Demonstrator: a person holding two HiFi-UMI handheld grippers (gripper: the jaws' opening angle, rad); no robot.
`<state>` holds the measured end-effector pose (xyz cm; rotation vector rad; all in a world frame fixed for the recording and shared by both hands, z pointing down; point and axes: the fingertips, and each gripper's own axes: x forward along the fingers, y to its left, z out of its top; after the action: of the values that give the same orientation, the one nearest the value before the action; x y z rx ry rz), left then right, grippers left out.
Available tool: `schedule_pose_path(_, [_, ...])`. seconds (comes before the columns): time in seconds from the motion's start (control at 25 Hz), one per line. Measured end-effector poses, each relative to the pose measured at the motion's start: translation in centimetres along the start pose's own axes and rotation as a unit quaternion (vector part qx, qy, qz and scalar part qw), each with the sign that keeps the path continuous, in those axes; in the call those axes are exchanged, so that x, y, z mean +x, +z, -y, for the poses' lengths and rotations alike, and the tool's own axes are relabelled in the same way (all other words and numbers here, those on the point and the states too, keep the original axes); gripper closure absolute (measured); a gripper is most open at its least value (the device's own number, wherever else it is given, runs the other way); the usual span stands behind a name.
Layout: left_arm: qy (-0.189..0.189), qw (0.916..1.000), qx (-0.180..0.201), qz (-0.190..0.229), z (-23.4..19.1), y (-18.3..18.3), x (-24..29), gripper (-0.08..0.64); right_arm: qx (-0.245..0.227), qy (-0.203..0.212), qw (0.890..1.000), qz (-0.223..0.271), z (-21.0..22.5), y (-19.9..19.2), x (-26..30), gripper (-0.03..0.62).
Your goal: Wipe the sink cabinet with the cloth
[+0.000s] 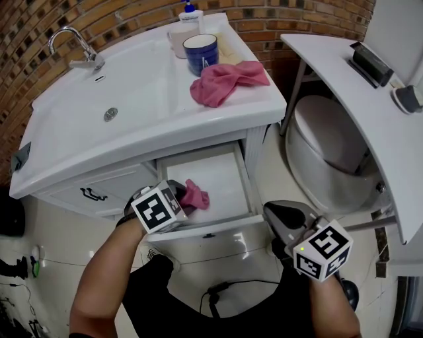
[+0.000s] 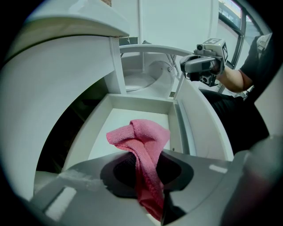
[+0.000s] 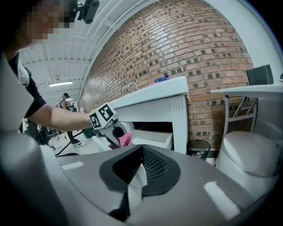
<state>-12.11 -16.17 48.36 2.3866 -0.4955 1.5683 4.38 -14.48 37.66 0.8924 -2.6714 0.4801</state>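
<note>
The white sink cabinet (image 1: 254, 142) has one drawer (image 1: 228, 173) pulled out, its pale floor (image 2: 128, 121) bare. My left gripper (image 1: 186, 197) hangs over the drawer's front left corner, shut on a pink cloth (image 1: 197, 196). In the left gripper view the pink cloth (image 2: 144, 142) bunches above the jaws and trails down between them. The right gripper view shows the left gripper (image 3: 116, 132) with the pink cloth (image 3: 125, 140) at the drawer's front. My right gripper (image 1: 281, 214) is shut and empty, held off the drawer's front right corner, apart from the cabinet.
A second pink cloth (image 1: 225, 80) lies on the counter beside a blue mug (image 1: 200, 53), with a bottle (image 1: 190, 13) behind. The faucet (image 1: 73, 47) stands at the basin's far left. A toilet (image 1: 324, 152) and a white shelf (image 1: 350, 109) crowd the right side. A cable (image 1: 231, 287) runs on the floor.
</note>
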Motion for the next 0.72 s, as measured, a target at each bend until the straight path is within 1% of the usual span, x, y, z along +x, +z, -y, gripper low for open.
schedule_pose_path(0.12, [0.008, 0.9999, 0.007, 0.001, 0.0, 0.1, -0.6, 0.454, -0.001, -0.002, 1.0, 0.003, 0.0, 0.2, -0.3, 0.586])
schedule_pose_path(0.2, [0.014, 0.9997, 0.013, 0.014, 0.0, 1.0, -1.1, 0.456, 0.0, -0.003, 1.0, 0.008, 0.1, 0.4, -0.5, 0.586])
schedule_pose_path(0.36, [0.017, 0.9984, 0.027, 0.046, -0.2, 4.7, -1.0, 0.456, 0.005, -0.005, 1.0, 0.015, 0.5, 0.5, -0.6, 0.586])
schedule_pose_path(0.52, [0.028, 0.9958, 0.052, 0.07, -0.6, 8.7, 0.5, 0.456, 0.011, -0.01, 1.0, 0.012, 1.3, -0.2, -0.7, 0.586])
schedule_pose_path(0.6, [0.035, 0.995, 0.061, 0.07, -1.1, 10.1, 1.8, 0.456, 0.017, -0.013, 1.0, 0.012, 1.7, -0.4, -0.8, 0.586])
schedule_pose_path(0.72, [0.031, 0.9955, 0.065, 0.061, -1.9, 11.0, 3.8, 0.456, 0.023, -0.015, 1.0, 0.014, 2.2, -0.8, -1.0, 0.586])
